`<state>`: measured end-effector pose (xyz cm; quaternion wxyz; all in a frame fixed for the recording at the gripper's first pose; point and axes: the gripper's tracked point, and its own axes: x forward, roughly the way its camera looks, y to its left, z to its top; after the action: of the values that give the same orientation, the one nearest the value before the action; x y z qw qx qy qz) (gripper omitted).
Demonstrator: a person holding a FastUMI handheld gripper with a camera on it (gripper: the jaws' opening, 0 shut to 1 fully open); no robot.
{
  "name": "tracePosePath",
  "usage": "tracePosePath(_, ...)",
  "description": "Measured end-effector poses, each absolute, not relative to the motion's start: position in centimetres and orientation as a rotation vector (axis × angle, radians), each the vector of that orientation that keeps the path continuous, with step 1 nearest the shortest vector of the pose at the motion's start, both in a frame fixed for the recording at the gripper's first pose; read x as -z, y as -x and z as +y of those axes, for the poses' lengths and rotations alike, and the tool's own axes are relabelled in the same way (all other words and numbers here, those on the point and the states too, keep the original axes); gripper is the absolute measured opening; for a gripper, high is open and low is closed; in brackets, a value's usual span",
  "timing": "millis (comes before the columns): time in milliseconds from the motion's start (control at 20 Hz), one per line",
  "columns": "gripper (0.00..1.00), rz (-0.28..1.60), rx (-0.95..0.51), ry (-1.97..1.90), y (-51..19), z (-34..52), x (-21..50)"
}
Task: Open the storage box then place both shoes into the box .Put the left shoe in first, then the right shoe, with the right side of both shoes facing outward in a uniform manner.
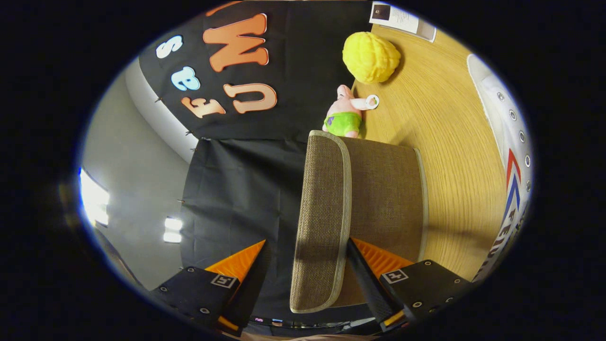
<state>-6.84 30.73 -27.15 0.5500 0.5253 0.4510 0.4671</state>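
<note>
1. The gripper (307, 265) is held rolled sideways; its fingers are spread, with the lid edge of the fabric storage box (378, 199) between them, seemingly unclamped.
2. A white sneaker (509, 156) lies beyond on the wooden table (450, 118); a yellow plush (370, 57) and pink plush toy (347, 113) sit behind the box.

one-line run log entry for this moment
step: opening box | gripper: open, astride storage box lid edge | white shoe: on table, outside box

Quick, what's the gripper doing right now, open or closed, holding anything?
Gripper: open, fingers spread on either side of the brown woven fabric storage box's lid; one finger lies against the box, the other is clear, so it is not clamped.
</note>
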Motion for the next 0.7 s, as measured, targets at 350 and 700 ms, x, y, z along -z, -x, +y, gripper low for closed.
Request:
tracePosePath(350,0.6,1.045,-1.078,-1.279,6.9,30.8,26.8)
tracePosePath(700,0.01,1.136,-1.016,-1.199,8.1,32.4,27.8)
